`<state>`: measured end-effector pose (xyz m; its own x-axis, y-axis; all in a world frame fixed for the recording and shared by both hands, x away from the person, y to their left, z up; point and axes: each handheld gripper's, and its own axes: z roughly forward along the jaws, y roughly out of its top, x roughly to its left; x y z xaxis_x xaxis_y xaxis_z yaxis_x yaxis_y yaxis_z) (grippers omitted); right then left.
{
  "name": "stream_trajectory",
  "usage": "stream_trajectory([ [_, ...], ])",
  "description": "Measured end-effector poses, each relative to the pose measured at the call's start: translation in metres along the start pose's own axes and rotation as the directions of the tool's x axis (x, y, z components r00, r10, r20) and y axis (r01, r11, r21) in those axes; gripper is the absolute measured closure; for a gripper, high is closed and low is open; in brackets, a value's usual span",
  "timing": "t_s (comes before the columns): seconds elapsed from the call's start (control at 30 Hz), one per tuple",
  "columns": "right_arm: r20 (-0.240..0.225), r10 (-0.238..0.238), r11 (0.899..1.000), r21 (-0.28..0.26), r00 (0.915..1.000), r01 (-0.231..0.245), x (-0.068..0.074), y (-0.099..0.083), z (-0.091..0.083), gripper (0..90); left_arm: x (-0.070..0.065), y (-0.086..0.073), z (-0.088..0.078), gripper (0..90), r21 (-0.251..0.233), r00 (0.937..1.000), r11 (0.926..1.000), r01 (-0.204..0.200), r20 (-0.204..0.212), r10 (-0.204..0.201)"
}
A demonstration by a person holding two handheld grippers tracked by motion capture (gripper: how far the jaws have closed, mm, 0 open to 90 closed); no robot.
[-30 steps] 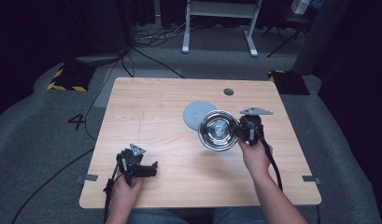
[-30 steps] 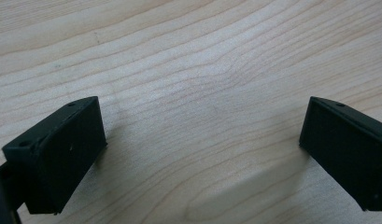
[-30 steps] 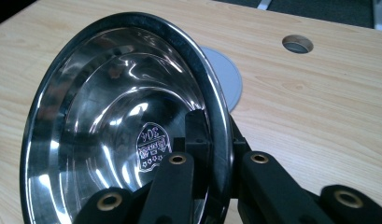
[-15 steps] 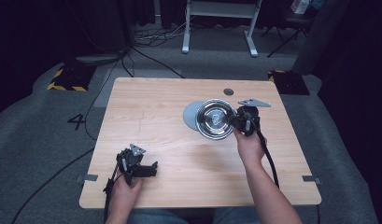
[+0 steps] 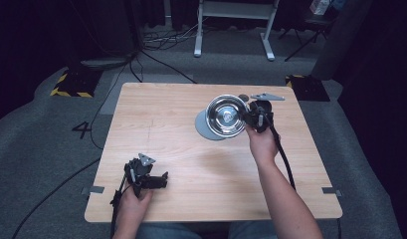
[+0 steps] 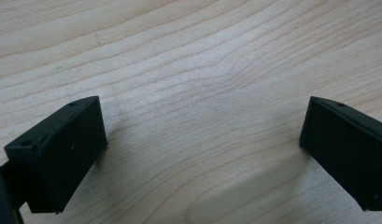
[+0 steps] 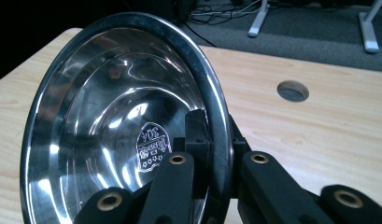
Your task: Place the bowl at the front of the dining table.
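Gripping the steel bowl (image 5: 226, 115) by its rim, my right gripper (image 5: 254, 118) has its jaws pinched tight on the thin edge, one inside the bowl and one outside. I've got it tilted up off the desk (image 5: 191, 144) near the far right corner, partly over the grey disc (image 5: 205, 127). My left gripper (image 5: 150, 180) rests by the near left corner, jaws spread wide over bare wood, holding nothing. Count: one bowl, one disc, two grippers.
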<state>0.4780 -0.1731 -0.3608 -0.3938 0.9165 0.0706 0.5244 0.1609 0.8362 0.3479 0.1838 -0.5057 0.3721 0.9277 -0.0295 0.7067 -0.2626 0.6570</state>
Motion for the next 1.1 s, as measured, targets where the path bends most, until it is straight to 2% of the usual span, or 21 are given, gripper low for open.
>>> stream_trajectory([
  [0.2,-0.014,0.022,1.0,-0.003,0.9997,-0.022,-0.001,0.014,0.009,86.3,-0.001,-0.001,-0.001,0.9,-0.001,1.0,1.0,-0.003,-0.003,0.003],
  [0.37,-0.013,0.004,1.0,0.017,0.9999,-0.004,0.003,0.023,0.019,86.3,-0.001,-0.002,-0.001,0.9,-0.003,1.0,1.0,0.001,0.001,-0.001],
  [0.47,-0.022,0.019,1.0,0.021,0.9996,-0.018,0.002,0.028,0.026,86.3,-0.001,-0.003,-0.002,0.9,-0.001,1.0,1.0,-0.005,0.003,0.005],
  [0.7,-0.019,0.01,1.0,0.03,0.9998,-0.009,0.008,0.045,0.043,86.3,-0.002,-0.004,-0.003,0.9,-0.001,0.9999,1.0,-0.01,0.005,0.01],
  [0.83,-0.018,0.012,0.999,0.035,0.9998,-0.011,0.01,0.049,0.048,86.3,-0.002,-0.004,-0.003,0.9,-0.004,0.9999,1.0,-0.008,0.006,0.008],
  [1.03,-0.018,0.036,0.998,0.06,0.9992,-0.035,0.009,0.052,0.064,86.3,-0.002,-0.004,-0.003,0.9,0.0,0.9999,1.0,-0.009,0.006,0.009],
  [1.1,-0.023,0.057,0.996,0.069,0.9981,-0.055,0.006,0.051,0.07,86.3,-0.002,-0.004,-0.003,0.9,-0.001,0.9999,1.0,-0.008,0.007,0.008],
])
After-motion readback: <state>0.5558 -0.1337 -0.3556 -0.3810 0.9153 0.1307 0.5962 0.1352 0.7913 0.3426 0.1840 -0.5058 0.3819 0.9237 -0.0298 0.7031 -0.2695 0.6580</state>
